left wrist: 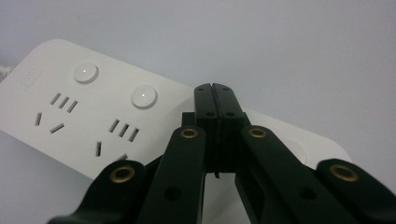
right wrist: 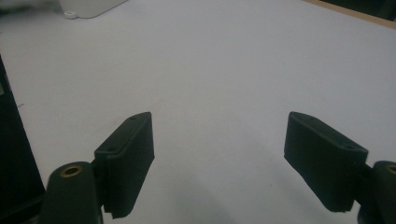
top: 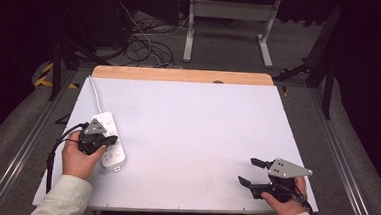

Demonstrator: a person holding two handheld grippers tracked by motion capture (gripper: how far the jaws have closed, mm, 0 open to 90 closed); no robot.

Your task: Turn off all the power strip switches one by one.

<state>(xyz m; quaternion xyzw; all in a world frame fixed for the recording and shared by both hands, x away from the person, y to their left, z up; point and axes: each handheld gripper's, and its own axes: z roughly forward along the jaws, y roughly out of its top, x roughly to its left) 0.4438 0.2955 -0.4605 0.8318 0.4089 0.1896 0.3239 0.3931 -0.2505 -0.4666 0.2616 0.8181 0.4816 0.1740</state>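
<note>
Over the white power strip (left wrist: 93,112), faint unreadable lettering, left claw (left wrist: 215,91) closed.

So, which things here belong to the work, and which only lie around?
In the work, as far as it looks:
- left gripper, jaws shut, over the power strip
- the strip's white cable

Not in use now:
- right gripper, open, over the bare white table
- cables on the floor
</note>
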